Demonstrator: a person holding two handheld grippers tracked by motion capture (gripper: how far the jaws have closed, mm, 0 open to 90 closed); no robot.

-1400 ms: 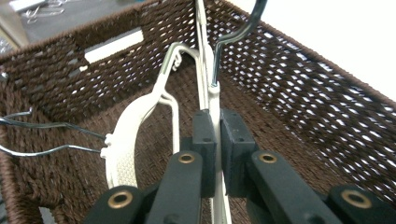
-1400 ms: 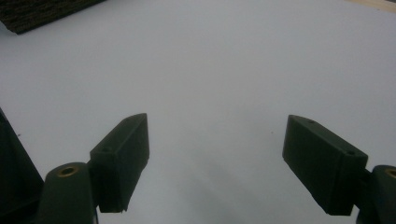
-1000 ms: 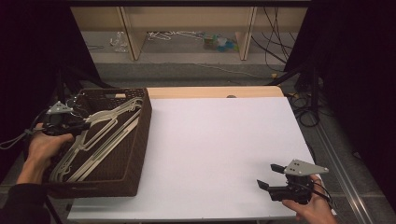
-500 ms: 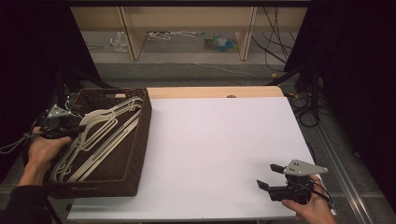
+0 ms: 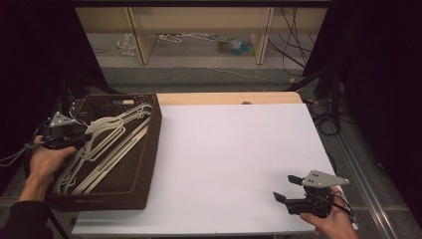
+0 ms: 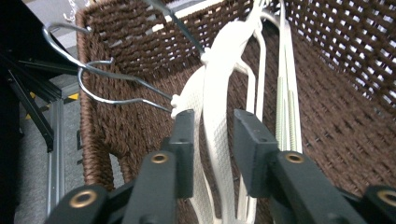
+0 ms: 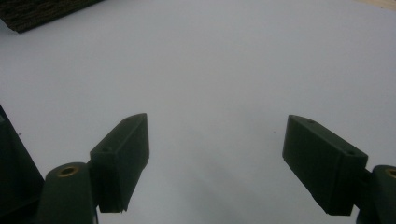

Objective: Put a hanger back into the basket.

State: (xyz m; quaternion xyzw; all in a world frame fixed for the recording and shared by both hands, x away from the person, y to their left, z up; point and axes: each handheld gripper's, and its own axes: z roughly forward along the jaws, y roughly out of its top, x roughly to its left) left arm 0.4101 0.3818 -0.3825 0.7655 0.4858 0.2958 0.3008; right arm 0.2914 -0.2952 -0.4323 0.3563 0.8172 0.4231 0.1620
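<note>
**Item: white hangers in a woven basket, left edge of the surface**

Hanger [image 6: 219, 116]: white plastic, flat and textured along the neck, with a grey wire hook [image 6: 100, 74]. It lies between the jaws of the left tool [image 6: 212, 128], which have just been opening; a gap shows on each side of the neck, so the pads do not press it.

Basket [image 5: 149, 149]: dark brown wicker, rectangular, open-topped. It holds a loose pile of white hangers [image 5: 107, 144] lying lengthwise, hooks toward the far left corner. The left tool [image 5: 74, 138] reaches in over the basket's left rim.

Surface [image 5: 234, 159]: white sheet, bare from the basket's right wall to the right edge; a wood strip shows along the far edge.

Right tool [image 5: 286, 188]: jaws spread wide, nothing between them, near the front right corner, well apart from the basket.
</note>
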